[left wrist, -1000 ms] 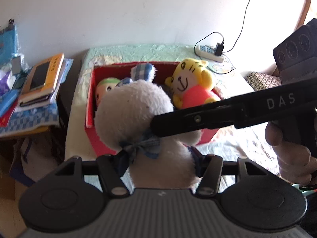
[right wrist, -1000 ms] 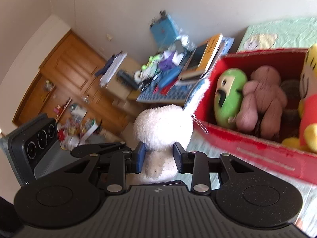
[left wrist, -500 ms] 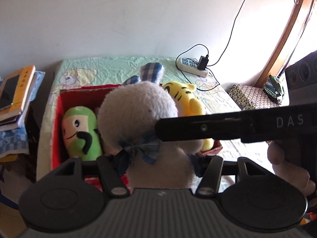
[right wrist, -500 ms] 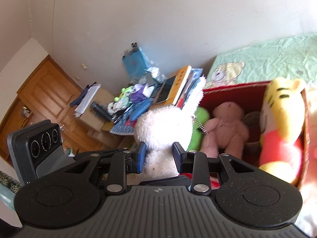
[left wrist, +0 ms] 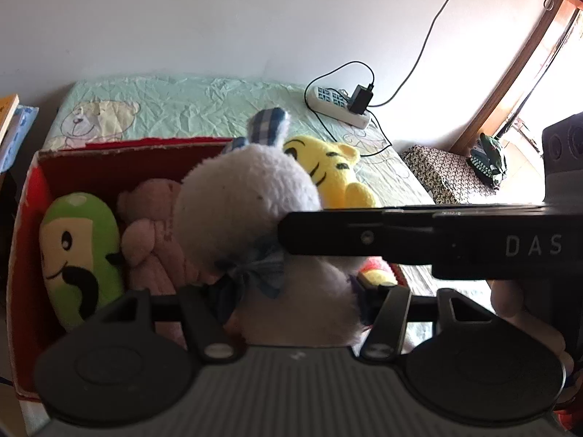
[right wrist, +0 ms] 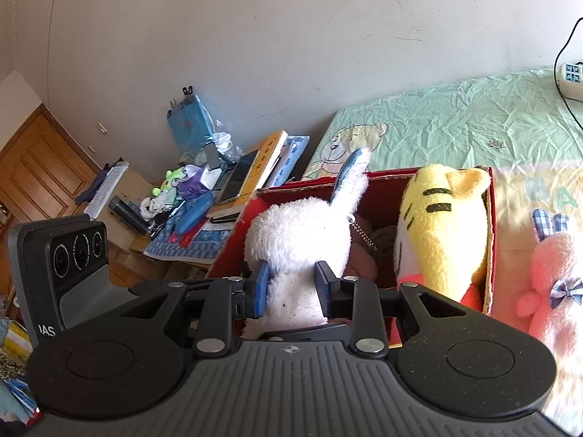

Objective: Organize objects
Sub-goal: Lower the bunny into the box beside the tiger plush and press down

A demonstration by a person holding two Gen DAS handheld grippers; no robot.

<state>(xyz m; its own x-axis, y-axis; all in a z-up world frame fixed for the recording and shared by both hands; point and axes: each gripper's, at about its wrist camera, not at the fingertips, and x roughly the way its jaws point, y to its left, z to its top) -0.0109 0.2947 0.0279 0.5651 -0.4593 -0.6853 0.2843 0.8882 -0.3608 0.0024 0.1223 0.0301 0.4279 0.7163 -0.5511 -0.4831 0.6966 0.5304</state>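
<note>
- We hold the white plush rabbit (right wrist: 297, 240) with both grippers at once: the left gripper (left wrist: 291, 291) is clamped on its body, the right gripper (right wrist: 291, 287) on its neck.
- The right jaws are closing further, the fur bulging between the blue pads (right wrist: 262, 284).
- A second ago the rabbit hung in front of the near wall of the red box (left wrist: 25, 218); now it sits above the open box, and we look down into it.
- In the box lie a green plush (left wrist: 78, 255), a pink bear (left wrist: 153, 233) and a yellow tiger (left wrist: 328, 174). The rabbit hovers between the bear and the tiger, its checked ear (left wrist: 269, 127) pointing up.
- We judge the carry is nearly done: what remains is to lower the rabbit into that gap and let go.
- The gap looks tight, so the rabbit may end up on top of its neighbours.
- A pink rabbit (right wrist: 554, 276) is outside on the bed (right wrist: 455, 120), just beside the box, likely next.
</note>
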